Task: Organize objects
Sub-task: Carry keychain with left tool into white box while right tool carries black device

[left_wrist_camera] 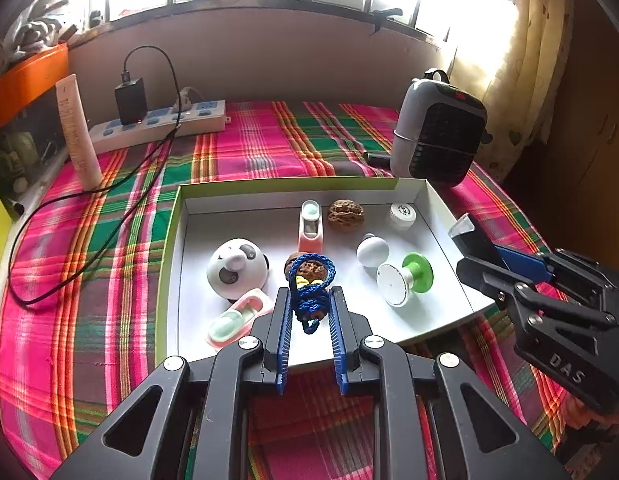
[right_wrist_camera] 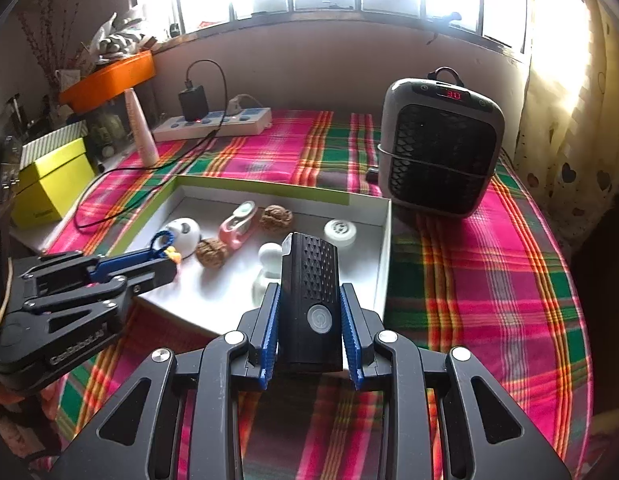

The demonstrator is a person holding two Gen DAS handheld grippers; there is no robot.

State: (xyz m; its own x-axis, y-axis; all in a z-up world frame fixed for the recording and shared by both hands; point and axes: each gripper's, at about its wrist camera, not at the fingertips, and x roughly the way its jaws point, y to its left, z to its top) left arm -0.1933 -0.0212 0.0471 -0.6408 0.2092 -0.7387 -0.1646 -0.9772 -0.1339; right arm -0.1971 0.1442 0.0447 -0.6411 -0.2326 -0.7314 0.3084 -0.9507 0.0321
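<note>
Holding two walnuts (left_wrist_camera: 345,215), two pink clips (left_wrist_camera: 310,226) and one panda ball (left_wrist_camera: 236,267), the white tray (left_wrist_camera: 437,216) lies under both grippers: left gripper (left_wrist_camera: 309,300) pinches a blue braided cord (left_wrist_camera: 311,280), right gripper (right_wrist_camera: 309,304) clamps a ribbed black light (right_wrist_camera: 309,280), its button visible only in the right view.

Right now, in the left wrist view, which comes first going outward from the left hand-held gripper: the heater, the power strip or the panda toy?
1. Panda toy, in the tray, just left of the left hand-held gripper.
2. Heater, beyond the tray, right.
3. Power strip, by the far wall, left.
</note>
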